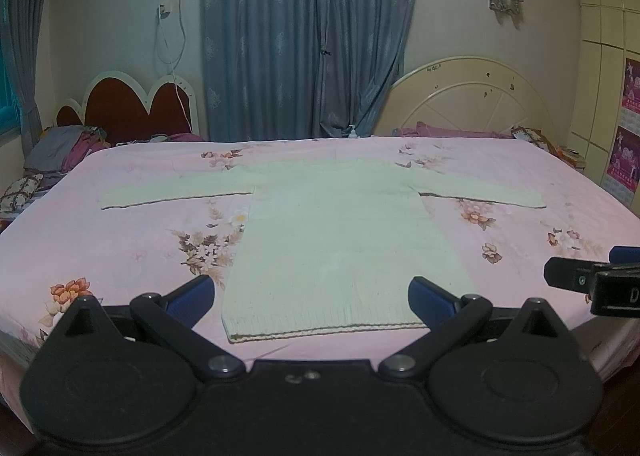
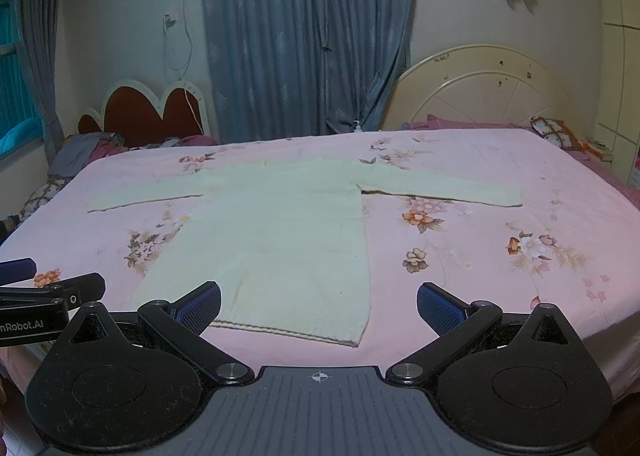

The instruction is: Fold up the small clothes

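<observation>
Hovering with jaws spread wide, left hand-held gripper (image 1: 311, 298) and right hand-held gripper (image 2: 319, 306) empty, at the hem of the pale sweater (image 1: 340, 240) lying flat, sleeves outstretched, on the bed (image 1: 120, 232), likely readying a first fold.

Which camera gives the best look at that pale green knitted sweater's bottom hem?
The left wrist view: the pale green knitted sweater's whole hem lies centred between its fingers. In the right wrist view the sweater sits off-centre and a finger hides the hem's left end.
</observation>
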